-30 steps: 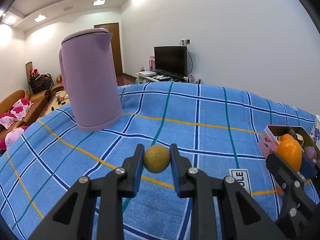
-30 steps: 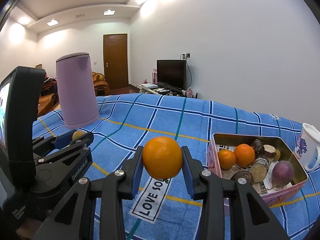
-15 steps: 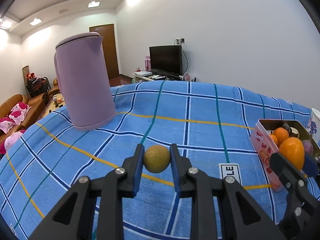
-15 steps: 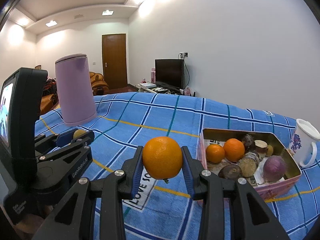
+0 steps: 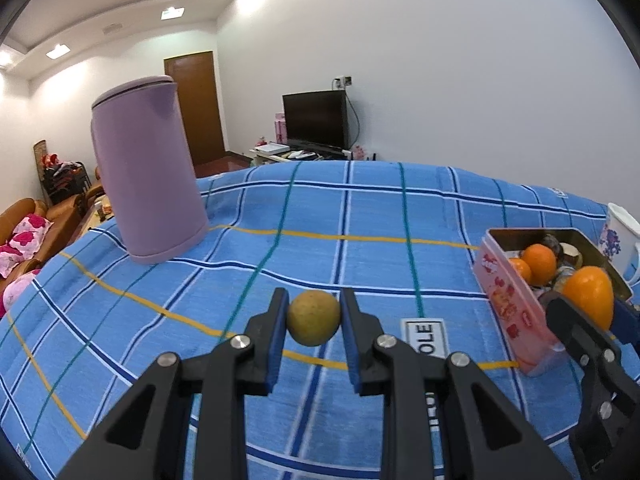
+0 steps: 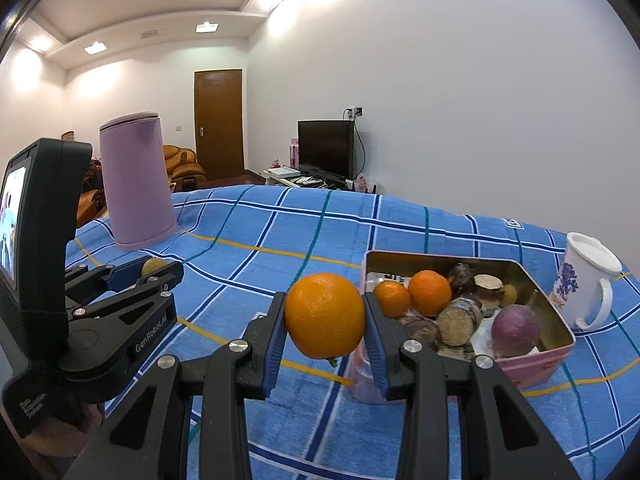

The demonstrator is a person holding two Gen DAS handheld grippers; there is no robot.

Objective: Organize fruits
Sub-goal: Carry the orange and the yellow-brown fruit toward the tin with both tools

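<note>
Right wrist view: the pink tin [image 6: 532, 364] sits on the blue plaid cloth [image 6: 280, 232], open top, lined with printed paper. Inside it you've got two small oranges [image 6: 416, 294] side by side at the near-left, a purple round fruit or bulb [image 6: 516, 328] at the near-right, and several brown cut root pieces [image 6: 460, 320] in the middle and back; can't tell exactly what those are. A white floral mug [image 6: 584, 284] stands just beside the tin's right side; can't see into it. The lilac kettle [image 6: 136, 180] stands upright, lid on, well apart at far left.

Your right gripper [image 6: 325, 320] is clamped on a large orange [image 6: 325, 316], blue pads pressing both sides, jaws only as wide as the fruit. It's held above the cloth, just left of the tin's near-left corner, overlapping that corner in this view.

Left wrist view: your left gripper [image 5: 314, 322] is pinched on a small yellow-green fruit [image 5: 314, 323], pads tight on both sides, held off the cloth. The tin [image 5: 508, 300] is to its right, with your right gripper and the large orange [image 5: 590, 296] in front of the tin's near end.
</note>
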